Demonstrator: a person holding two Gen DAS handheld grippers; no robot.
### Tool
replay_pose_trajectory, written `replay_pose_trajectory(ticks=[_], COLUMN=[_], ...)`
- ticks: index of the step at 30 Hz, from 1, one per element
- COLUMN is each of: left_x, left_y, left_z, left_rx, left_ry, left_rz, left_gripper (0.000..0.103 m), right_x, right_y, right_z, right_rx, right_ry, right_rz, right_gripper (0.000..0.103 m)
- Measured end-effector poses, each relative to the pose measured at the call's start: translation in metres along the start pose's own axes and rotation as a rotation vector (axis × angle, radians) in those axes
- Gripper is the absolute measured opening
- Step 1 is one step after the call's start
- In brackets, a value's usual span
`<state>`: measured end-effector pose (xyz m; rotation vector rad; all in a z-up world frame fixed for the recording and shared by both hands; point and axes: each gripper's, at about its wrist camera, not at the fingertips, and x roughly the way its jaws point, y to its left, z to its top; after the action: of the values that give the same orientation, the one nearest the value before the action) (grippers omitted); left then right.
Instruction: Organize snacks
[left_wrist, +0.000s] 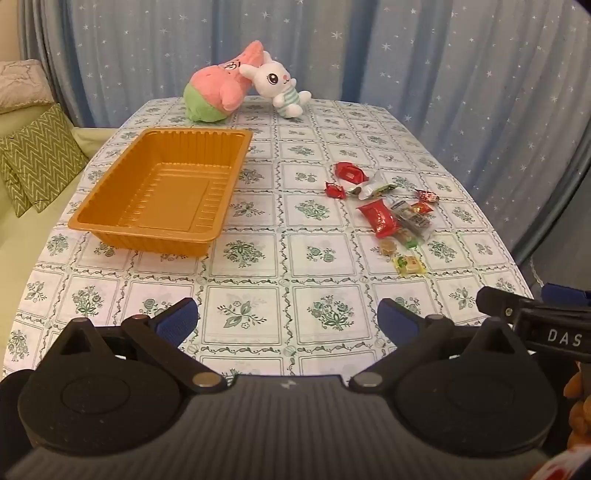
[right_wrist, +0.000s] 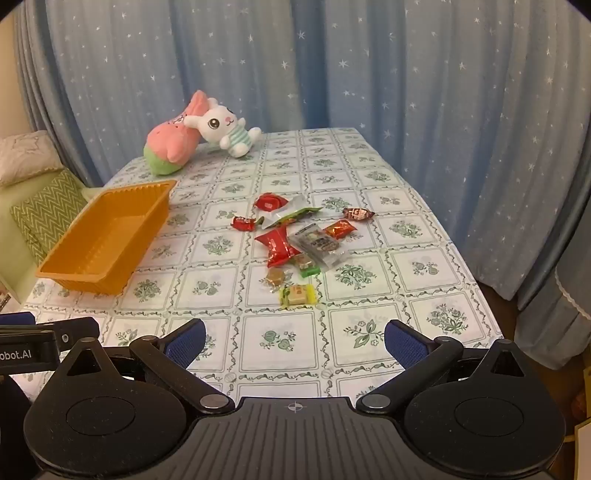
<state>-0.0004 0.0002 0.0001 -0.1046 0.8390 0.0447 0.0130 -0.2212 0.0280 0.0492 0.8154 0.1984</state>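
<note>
An empty orange plastic tray (left_wrist: 110, 206) (right_wrist: 70, 258) sits on the left of the table. Several wrapped snacks lie in a loose pile (left_wrist: 391, 206) (right_wrist: 303, 236) to its right: red packets, a clear packet, a green-and-white wrapper and small candies. The nearest is a yellow-green candy (left_wrist: 409, 265) (right_wrist: 297, 295). My left gripper (left_wrist: 288, 323) is open and empty above the near table edge, in front of the tray. My right gripper (right_wrist: 294, 341) is open and empty above the near edge, in front of the snack pile.
A pink-and-green plush (left_wrist: 218, 92) (right_wrist: 170, 147) and a white bunny plush (left_wrist: 280, 85) (right_wrist: 225, 129) lie at the table's far edge. Blue star curtains (right_wrist: 406, 74) hang behind. A sofa with a green zigzag cushion (left_wrist: 37, 158) stands left of the table.
</note>
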Motion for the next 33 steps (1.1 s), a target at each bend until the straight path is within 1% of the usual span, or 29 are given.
replay_pose_trajectory(ticks=[5, 9, 20, 33], left_x=[-0.0022, -0.0014, -0.0046, -0.0064], left_y=[-0.0005, -0.0047, -0.0033, -0.0037], left_z=[-0.0016, -0.0034, 0.0011, 0.0004], left_rx=[-0.005, -0.003, 0.001, 0.0], left_ry=[-0.014, -0.016, -0.017, -0.02], left_rz=[-0.015, -0.009, -0.03, -0.031], left_gripper=[0.103, 0.103, 0.103, 0.103], right_x=[0.0, -0.0037, -0.0045, -0.0054], right_y=[-0.0009, 0.0002, 0.001, 0.0025], right_z=[-0.0018, 0.0009, 0.002, 0.0019], right_rx=[-0.001, -0.003, -0.013, -0.012], right_ry=[-0.002, -0.008, -0.017, -0.016], right_rz=[0.011, 0.007, -0.008, -0.008], right_gripper=[0.103, 0.103, 0.102, 0.102])
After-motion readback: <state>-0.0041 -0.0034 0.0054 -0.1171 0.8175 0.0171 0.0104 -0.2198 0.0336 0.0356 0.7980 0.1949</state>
